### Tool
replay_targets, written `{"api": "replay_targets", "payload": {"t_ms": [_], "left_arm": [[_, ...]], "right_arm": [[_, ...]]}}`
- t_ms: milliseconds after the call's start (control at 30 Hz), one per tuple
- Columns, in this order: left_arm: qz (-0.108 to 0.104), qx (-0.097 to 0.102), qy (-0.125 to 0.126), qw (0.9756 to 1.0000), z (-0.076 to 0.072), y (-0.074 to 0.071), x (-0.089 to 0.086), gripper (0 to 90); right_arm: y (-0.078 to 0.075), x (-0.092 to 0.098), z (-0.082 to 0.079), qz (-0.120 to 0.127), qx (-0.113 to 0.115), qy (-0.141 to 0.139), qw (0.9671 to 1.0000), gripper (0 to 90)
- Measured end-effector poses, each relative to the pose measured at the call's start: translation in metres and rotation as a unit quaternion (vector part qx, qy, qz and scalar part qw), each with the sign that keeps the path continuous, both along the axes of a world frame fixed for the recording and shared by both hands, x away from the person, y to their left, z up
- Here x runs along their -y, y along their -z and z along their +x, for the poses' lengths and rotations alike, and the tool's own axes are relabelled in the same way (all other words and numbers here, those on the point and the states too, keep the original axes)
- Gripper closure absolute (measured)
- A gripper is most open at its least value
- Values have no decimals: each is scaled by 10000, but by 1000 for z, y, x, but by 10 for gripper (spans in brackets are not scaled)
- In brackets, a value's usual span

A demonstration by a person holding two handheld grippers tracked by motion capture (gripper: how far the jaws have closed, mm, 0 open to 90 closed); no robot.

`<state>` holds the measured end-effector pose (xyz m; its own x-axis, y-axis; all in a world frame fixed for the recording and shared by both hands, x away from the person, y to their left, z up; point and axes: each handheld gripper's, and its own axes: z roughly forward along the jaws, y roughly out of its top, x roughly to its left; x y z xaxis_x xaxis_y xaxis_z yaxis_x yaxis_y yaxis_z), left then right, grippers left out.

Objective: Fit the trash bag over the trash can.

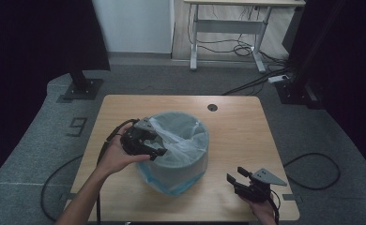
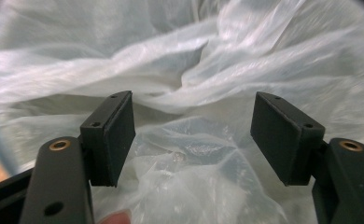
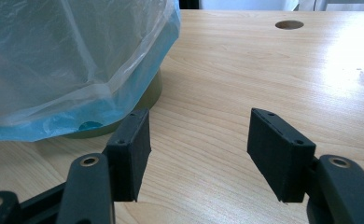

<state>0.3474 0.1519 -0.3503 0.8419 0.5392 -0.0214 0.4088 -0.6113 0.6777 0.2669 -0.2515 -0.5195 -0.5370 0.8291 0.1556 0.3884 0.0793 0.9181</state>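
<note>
bin (image 1: 179,168) lined with a thin plastic bag (image 1: 181,136) sits mid-table (image 1: 237,117). left gripper (image 1: 156,152) hovers at the near rim, jaws wide, loose film between them. right gripper (image 1: 237,177) rests apart, jaws wide and empty. best to pinch one gathered fold, not the rim.

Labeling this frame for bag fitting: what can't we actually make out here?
- Bin inside and floor: the plastic bag hides them in the high view and left gripper view.
- Left gripper jaw tips against the bag: too small in the high view to tell touch. The left gripper view shows open jaws with film beyond.
- Bin base: mostly draped by bag film in the right gripper view.
- Right gripper: its hand is cut by the bottom edge.
</note>
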Motion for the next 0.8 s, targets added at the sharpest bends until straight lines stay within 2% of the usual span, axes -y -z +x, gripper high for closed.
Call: {"api": "replay_targets", "payload": {"t_ms": [167,300,533,633,800], "left_arm": [[-379,233,-159,9989,-9,-7,-15,301],[-681,393,-389,9961,-18,-7,-31,297],[-880,472,-623,9930,-30,4,-53,294],[-1047,520,-770,9902,-35,9,-63,303],[-1040,509,-904,9892,-45,22,-78,300]], "right_arm": [[0,-2,0,-22,-15,-24,10000,384],[1,-2,0,-39,-21,-30,10000,384],[2,-1,1,-47,-51,-7,10000,385],[3,-1,1,-56,-64,-25,10000,384],[5,-1,1,-78,-126,-21,9999,383]]}}
